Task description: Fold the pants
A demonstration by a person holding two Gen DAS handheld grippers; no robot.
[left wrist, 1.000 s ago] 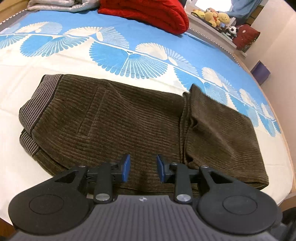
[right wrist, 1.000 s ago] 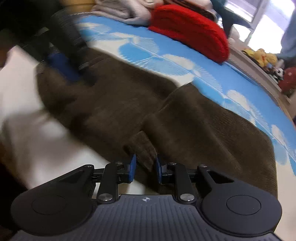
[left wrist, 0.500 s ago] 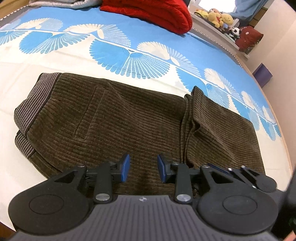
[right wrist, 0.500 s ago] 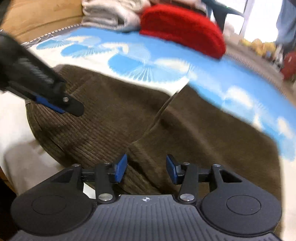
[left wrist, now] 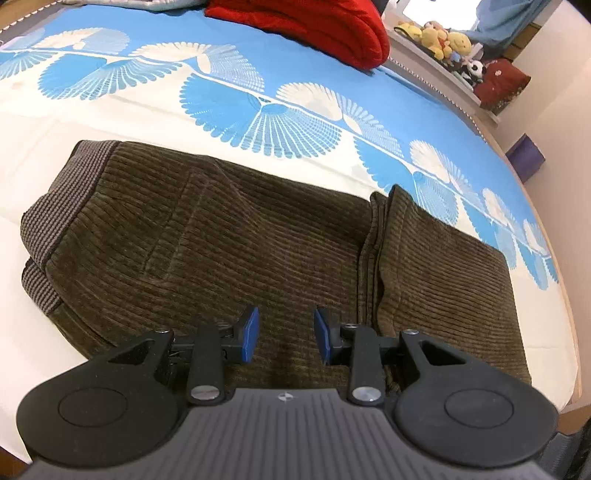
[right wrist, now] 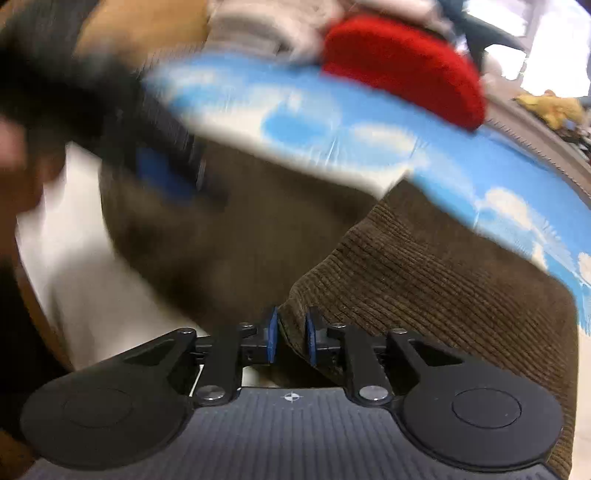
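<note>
Brown corduroy pants [left wrist: 258,240] lie folded across the bed, grey striped waistband [left wrist: 55,214] at the left, the leg part folded over at the right [left wrist: 443,266]. My left gripper [left wrist: 284,336] hovers open and empty over the near edge of the pants. My right gripper [right wrist: 291,339] is shut on a corner of the folded leg fabric [right wrist: 424,280] and lifts it. The left gripper [right wrist: 162,173] shows blurred in the right wrist view at upper left.
The bed has a blue and white fan-patterned sheet [left wrist: 266,110]. A red blanket [left wrist: 306,26] and grey folded cloth lie at the far end. Stuffed toys [left wrist: 439,33] sit on a shelf beyond. The bed's wooden edge [left wrist: 565,295] runs along the right.
My right gripper was open half a second ago and has closed on the pants' leg corner. It has left the left wrist view. The left gripper stays open, nearly still.
</note>
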